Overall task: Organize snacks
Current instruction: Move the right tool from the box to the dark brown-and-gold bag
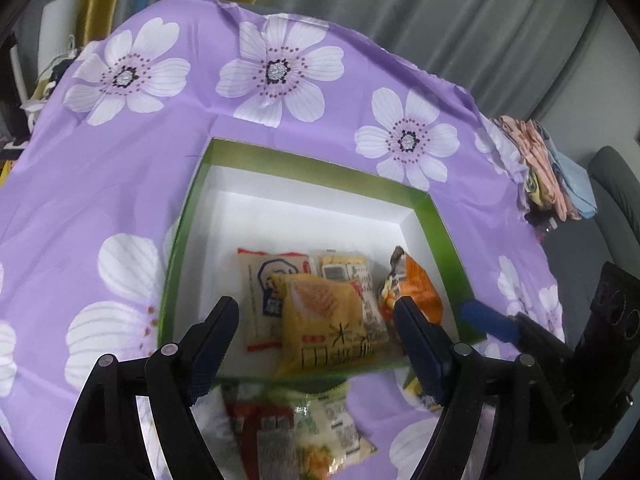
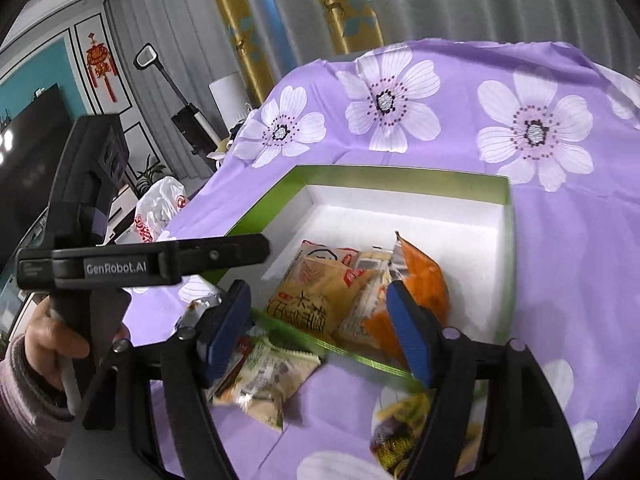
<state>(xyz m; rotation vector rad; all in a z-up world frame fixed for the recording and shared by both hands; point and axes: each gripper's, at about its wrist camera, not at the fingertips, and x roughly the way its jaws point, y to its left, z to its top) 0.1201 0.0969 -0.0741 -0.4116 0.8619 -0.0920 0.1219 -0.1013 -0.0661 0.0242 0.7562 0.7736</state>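
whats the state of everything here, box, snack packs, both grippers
green box: open, no lid on it, partly filled
yellow pack: in the box, lying on other packs
orange pack: in the box, by its right wall
white-green pack: outside the box, on the purple cloth
left gripper: jaws open, holding nothing
right gripper: jaws open, holding nothing

Home living room, curtains (image 2: 344,4), television (image 2: 28,136)
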